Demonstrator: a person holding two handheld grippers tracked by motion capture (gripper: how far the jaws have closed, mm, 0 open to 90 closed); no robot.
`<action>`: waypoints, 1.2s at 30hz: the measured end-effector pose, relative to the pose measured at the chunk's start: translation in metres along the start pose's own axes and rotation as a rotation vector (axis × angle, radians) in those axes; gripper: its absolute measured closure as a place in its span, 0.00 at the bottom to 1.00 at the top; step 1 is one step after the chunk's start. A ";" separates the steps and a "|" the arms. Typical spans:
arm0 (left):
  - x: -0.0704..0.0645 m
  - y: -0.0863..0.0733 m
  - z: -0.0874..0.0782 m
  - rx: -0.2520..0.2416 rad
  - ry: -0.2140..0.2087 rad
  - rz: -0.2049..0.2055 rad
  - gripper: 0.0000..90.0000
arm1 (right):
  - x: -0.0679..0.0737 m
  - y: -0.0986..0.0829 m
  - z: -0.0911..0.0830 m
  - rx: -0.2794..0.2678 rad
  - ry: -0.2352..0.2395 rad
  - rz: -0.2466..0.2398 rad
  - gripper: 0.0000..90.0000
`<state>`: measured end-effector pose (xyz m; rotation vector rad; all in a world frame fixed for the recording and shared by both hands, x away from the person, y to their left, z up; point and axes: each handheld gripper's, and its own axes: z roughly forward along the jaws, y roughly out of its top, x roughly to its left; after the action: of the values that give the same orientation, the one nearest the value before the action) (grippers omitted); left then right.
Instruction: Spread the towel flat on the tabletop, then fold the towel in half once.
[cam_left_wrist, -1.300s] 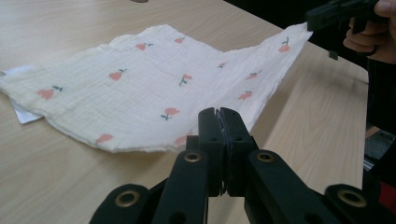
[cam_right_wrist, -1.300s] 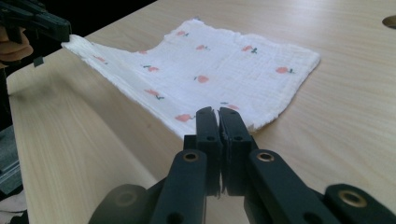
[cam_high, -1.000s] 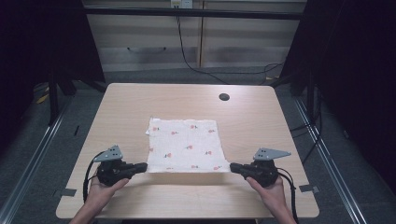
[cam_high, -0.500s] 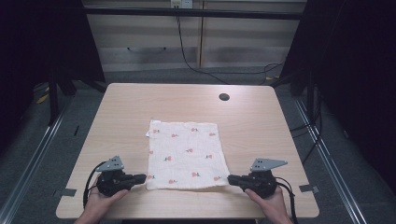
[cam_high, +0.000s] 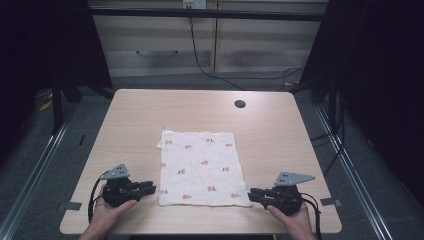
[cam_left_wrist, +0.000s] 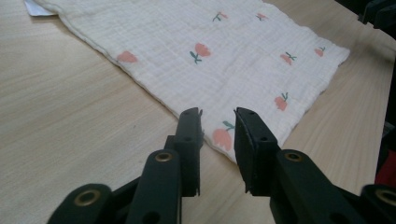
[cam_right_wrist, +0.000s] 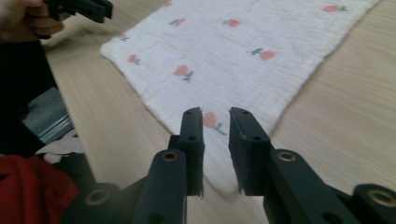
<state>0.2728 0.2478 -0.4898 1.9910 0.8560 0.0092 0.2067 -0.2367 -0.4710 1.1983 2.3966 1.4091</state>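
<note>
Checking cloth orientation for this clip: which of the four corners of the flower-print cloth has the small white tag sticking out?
The far-left corner of the flower-print cloth, farthest from both grippers: the white tag juts from its left edge there. The other three corners are plain.

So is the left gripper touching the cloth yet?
Cannot tell. In the left gripper view the left gripper has its jaws open astride the near corner of the cloth, but no contact or gap shows plainly. The high view is too coarse.

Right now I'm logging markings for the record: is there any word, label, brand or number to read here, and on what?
No readable text.
The cloth bears printed flowers only, no words.
The small white tag at its far corner looks blank or too small to read.
The table and both grippers show no lettering.
</note>
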 end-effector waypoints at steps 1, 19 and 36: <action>0.001 0.001 0.000 0.000 0.003 -0.004 0.75 | -0.003 0.000 0.000 -0.005 0.008 0.008 0.83; 0.030 0.044 0.016 -0.018 0.043 -0.022 0.62 | -0.034 0.058 0.043 -0.014 -0.046 -0.058 0.67; 0.046 0.065 0.077 0.075 0.057 0.009 0.68 | -0.064 0.082 0.107 0.074 -0.057 -0.068 0.71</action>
<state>0.3698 0.1948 -0.4982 2.0736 0.8952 0.0400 0.3462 -0.1853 -0.4843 1.1451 2.4460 1.2607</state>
